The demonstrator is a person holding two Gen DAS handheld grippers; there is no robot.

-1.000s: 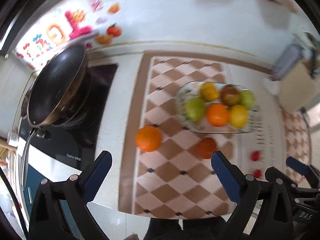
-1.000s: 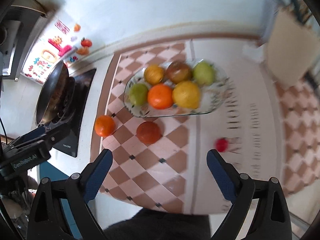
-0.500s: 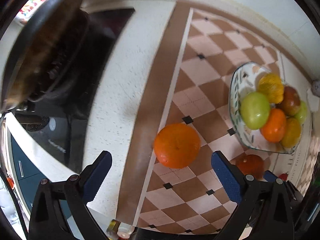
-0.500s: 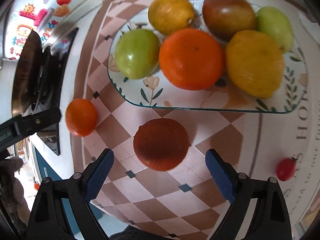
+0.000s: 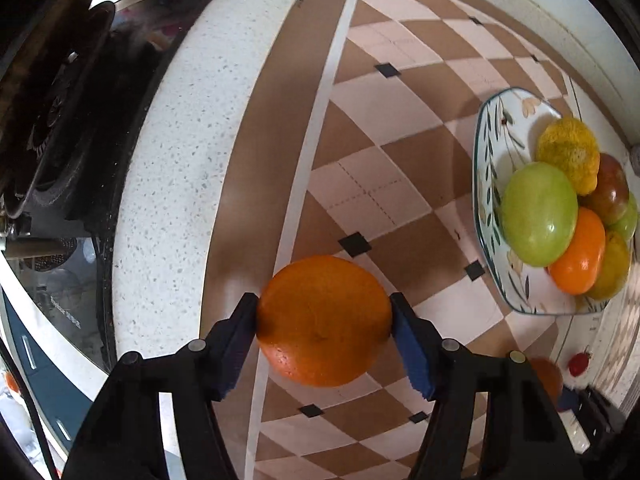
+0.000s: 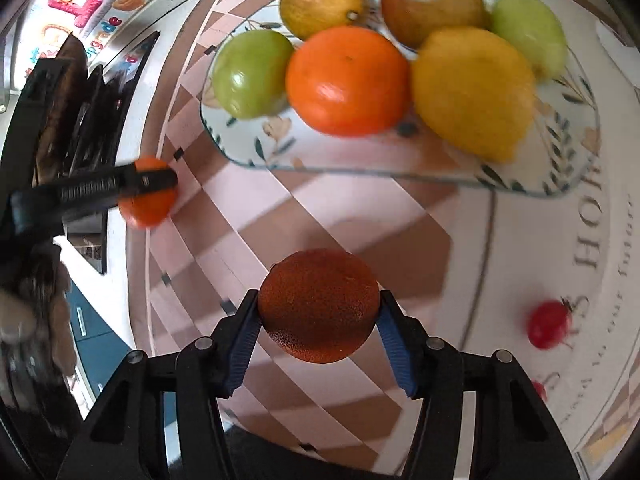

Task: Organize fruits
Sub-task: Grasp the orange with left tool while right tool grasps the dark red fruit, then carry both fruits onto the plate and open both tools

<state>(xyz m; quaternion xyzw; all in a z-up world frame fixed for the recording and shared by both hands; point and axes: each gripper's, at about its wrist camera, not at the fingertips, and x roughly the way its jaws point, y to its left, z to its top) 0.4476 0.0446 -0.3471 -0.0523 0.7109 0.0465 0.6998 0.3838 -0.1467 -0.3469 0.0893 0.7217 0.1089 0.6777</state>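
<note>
Gripping now: both grippers have just been closing, each with a fruit between its jaws.
Left gripper (image 5: 324, 320): its blue pads press both sides of the bright orange (image 5: 324, 320), which sits on the checked mat (image 5: 360, 196); a firm hold, as far as the left wrist view shows.
Right gripper (image 6: 318, 308): clamped on the dark reddish orange (image 6: 318, 306), pads against its flanks, the fruit low over the mat or on it; which, I cannot tell.
Plate (image 6: 280, 152): ahead of the right gripper, ahead and to the right of the left one; it already carries six fruits, among them a green apple (image 6: 250, 74) and a lemon (image 6: 472, 92).
Done: most of the fruit is gathered on the plate.
Left: the two gripped oranges must go onto the plate, where little bare room shows.
Stray: a small red tomato (image 6: 548, 324) lies on the mat to the right of the right gripper, apart from the plate.
</note>
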